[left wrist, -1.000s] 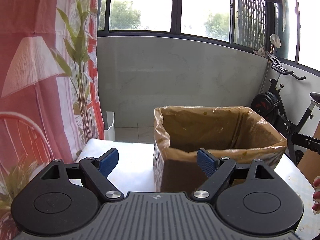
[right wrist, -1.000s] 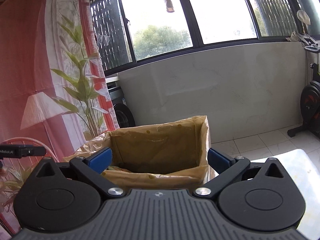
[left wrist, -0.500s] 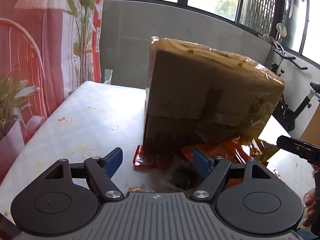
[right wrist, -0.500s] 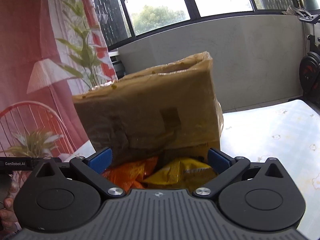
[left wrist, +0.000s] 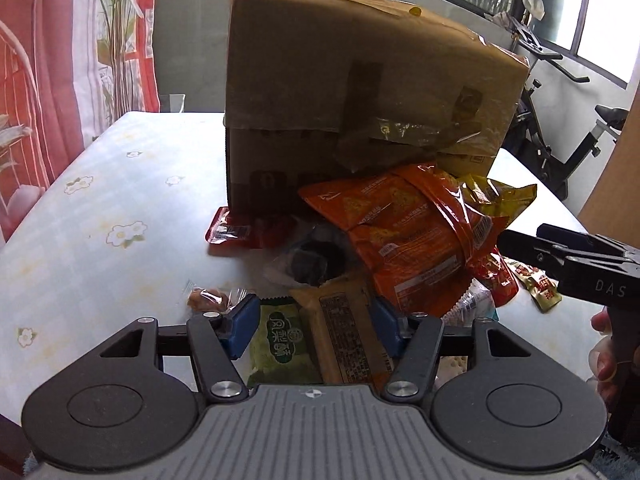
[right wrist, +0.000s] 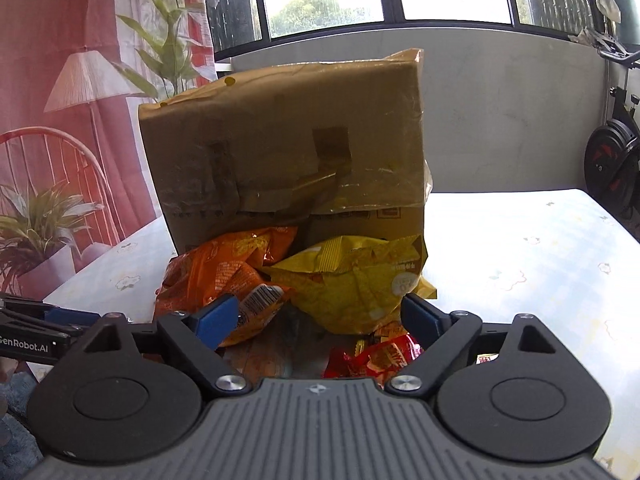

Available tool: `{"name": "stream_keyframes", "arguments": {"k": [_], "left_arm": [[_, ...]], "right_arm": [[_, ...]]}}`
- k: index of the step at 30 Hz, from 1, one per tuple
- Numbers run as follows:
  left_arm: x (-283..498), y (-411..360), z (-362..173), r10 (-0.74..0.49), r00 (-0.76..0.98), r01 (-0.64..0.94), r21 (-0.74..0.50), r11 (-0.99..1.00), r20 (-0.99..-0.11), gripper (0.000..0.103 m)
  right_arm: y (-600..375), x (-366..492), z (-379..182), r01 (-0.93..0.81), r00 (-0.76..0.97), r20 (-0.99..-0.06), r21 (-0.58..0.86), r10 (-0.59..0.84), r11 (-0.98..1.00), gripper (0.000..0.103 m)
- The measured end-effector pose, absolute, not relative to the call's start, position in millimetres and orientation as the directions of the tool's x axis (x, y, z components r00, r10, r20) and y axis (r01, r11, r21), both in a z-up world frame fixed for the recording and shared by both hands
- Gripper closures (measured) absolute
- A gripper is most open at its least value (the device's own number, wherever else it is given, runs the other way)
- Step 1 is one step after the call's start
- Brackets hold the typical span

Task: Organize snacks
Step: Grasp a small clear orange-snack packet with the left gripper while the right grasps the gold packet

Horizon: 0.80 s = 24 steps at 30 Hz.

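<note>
A taped cardboard box (left wrist: 360,92) stands on the table with a heap of snacks against its near side. My left gripper (left wrist: 312,326) hangs low over the heap, its jaws closing around a green packet (left wrist: 280,336) and a tan bar packet (left wrist: 344,328); the pads do not visibly press on them. An orange chip bag (left wrist: 404,232) and a yellow bag (left wrist: 496,196) lie behind. My right gripper (right wrist: 320,318) is also closing, with the lower edge of the yellow bag (right wrist: 352,280) and a corner of the orange bag (right wrist: 224,276) between its pads, and a red packet (right wrist: 376,356) below.
The table (left wrist: 100,208) has a pale floral cloth. A red packet (left wrist: 236,228), a dark cookie in clear wrap (left wrist: 308,260) and a small wrapped candy (left wrist: 208,298) lie at the heap's left. An exercise bike (left wrist: 560,140) stands behind. A person's hand (left wrist: 608,356) shows at right.
Both grippers came down from above the box's open top to table level in front of it. The snack heap came into view, and both pairs of jaws narrowed.
</note>
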<state>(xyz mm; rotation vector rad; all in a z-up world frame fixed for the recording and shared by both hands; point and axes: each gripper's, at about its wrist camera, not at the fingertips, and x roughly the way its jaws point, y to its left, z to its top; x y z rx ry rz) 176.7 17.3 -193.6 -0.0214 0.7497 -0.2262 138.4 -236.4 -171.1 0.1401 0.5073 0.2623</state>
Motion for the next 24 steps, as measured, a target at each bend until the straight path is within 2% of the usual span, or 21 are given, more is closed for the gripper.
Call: {"name": "stream_keyframes", "arguments": {"k": [5,10,14,15,16,18,20,24], "left_arm": [[174,11,-197,-0.223,0.692,0.214,-0.1,0.972,-0.687,0.039],[178,23,-193,-0.183,0.714,0.149,-0.109,0.983,-0.676,0.039],[183,36,-191,-0.113,0.723,0.089,-0.07,0.994,-0.681,0.039],[187,40,-191,-0.095,0.723,0.076,-0.058,0.995,-0.685,0.04],[190,45,-192,-0.08,0.72,0.065,-0.048,0.997,-0.689,0.048],[199,56,-195,-0.055,0.714,0.041,-0.036,0.999,-0.698,0.057],[207,66,-200,-0.058,0.694,0.029,-0.052,0.998,-0.718,0.057],[221,83,-203,-0.096,0.641,-0.049,-0.165,0.985,-0.761,0.058]], "right_arm": [[-235,138,-174,-0.204,0.837,-0.476,0.185,0.27,0.961,0.018],[-234,137,-173,-0.221,0.832,-0.476,0.19,0.287,0.957,0.02],[-232,136,-173,-0.226,0.829,-0.479,0.185,0.288,0.956,0.02],[-232,136,-174,-0.222,0.828,-0.482,0.187,0.286,0.957,0.021],[-232,137,-174,-0.218,0.827,-0.485,0.19,0.285,0.957,0.022],[-233,137,-175,-0.212,0.827,-0.488,0.192,0.281,0.958,0.022],[-234,138,-175,-0.208,0.827,-0.49,0.193,0.278,0.959,0.022],[-234,138,-177,-0.205,0.824,-0.494,0.198,0.278,0.958,0.022]]}}
